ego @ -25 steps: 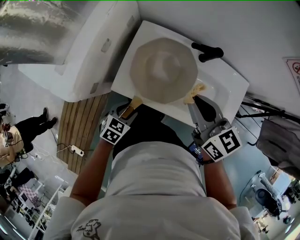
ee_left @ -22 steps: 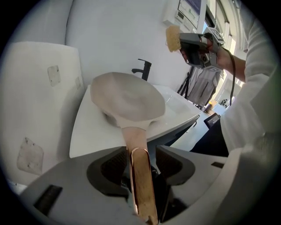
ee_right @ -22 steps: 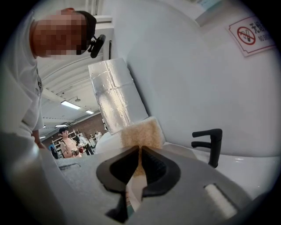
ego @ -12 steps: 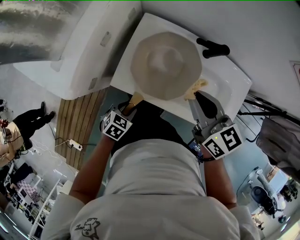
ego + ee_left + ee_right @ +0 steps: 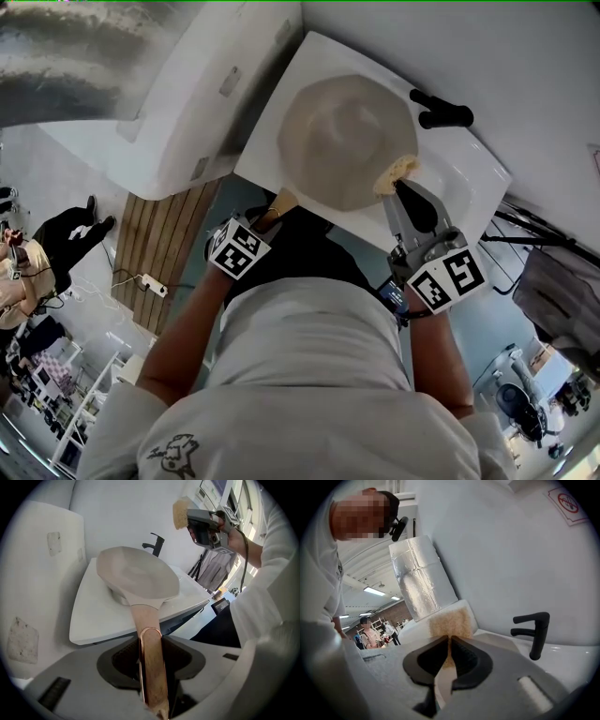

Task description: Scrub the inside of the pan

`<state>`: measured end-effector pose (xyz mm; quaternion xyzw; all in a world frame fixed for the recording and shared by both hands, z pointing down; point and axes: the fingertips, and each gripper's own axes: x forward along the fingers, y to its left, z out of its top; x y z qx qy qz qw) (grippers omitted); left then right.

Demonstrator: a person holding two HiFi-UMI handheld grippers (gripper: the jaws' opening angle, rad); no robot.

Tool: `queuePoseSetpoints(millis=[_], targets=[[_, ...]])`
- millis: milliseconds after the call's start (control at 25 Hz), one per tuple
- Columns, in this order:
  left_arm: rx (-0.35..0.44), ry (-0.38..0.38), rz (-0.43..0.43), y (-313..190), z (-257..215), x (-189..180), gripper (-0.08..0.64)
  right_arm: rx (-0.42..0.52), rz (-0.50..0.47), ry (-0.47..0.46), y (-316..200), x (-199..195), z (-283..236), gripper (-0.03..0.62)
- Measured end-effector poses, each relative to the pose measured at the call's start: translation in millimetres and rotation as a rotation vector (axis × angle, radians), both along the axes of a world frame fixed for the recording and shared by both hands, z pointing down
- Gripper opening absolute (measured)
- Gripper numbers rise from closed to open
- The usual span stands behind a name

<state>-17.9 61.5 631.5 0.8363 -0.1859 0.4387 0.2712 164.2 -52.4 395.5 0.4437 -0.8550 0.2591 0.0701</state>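
Note:
A beige pan (image 5: 345, 139) rests in the white sink (image 5: 469, 192), its copper handle (image 5: 280, 202) pointing toward me. My left gripper (image 5: 264, 221) has the pan handle (image 5: 151, 667) between its jaws. They have just been closing, and the pads now sit against both sides of the handle. In the left gripper view the pan (image 5: 138, 576) lies tilted on the sink's edge. My right gripper (image 5: 409, 194) is shut on a yellow sponge (image 5: 397, 172), which is at the pan's right rim. The sponge (image 5: 450, 619) sticks out past the right gripper (image 5: 449, 641).
A black faucet (image 5: 442, 110) stands behind the sink and also shows as the faucet (image 5: 533, 632) right of the sponge. A white cabinet (image 5: 169, 122) and a foil duct (image 5: 66, 47) lie left. Wooden slats (image 5: 173, 244) and a power strip (image 5: 150, 286) are on the floor.
My left gripper has come further up the handle and its jaws have narrowed on it. The right gripper has carried the sponge closer to the pan's rim.

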Motion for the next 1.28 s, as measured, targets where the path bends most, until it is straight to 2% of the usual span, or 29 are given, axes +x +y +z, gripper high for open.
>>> queuePoseSetpoints(millis=[280, 440, 880, 1000, 1120, 1280], targets=[[-0.047, 0.030, 0.044, -7, -16, -11, 0.156, -0.047, 0.093, 0.041, -29, 5, 37, 0.024], [-0.078, 0.041, 0.070, -11, -26, -18, 0.156, -0.121, 0.132, 0.047, -55, 8, 76, 0.023], [-0.168, 0.105, 0.110, -19, -41, -23, 0.156, -0.337, 0.229, 0.224, -135, 16, 186, 0.023], [-0.155, 0.090, 0.138, -28, -38, -27, 0.155, -0.385, 0.248, 0.224, -151, 18, 208, 0.023], [-0.166, 0.087, 0.166, -30, -34, -27, 0.155, -0.403, 0.236, 0.240, -160, 19, 220, 0.023], [-0.192, 0.108, 0.177, -29, -34, -30, 0.155, -0.395, 0.151, 0.269, -170, -1, 224, 0.023]])
